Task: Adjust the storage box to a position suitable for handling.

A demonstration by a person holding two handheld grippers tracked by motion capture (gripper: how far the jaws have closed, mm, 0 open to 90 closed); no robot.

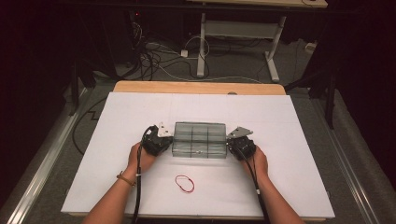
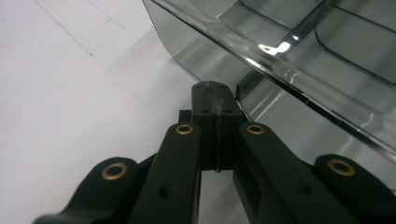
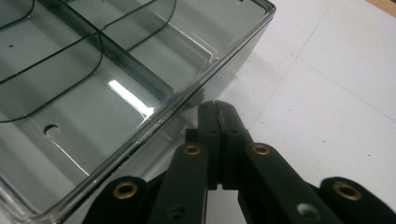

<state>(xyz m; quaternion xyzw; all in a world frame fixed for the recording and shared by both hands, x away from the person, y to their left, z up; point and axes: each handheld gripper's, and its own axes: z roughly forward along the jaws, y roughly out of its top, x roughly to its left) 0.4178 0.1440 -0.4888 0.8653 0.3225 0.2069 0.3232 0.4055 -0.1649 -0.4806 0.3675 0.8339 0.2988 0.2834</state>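
Box: we are flanking the clear box (image 1: 199, 139), long axis running claw to claw.
Left claw (image 2: 216, 95): closed, empty, seemingly touching the box's end.
Right claw (image 3: 215, 112): likewise.

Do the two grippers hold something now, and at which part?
Nothing is held. The left gripper and right gripper are shut and empty, one at each end of the clear box.

High view overhead, facing forward-down; both gripper views close, sharing clear box (image 1: 199, 139).
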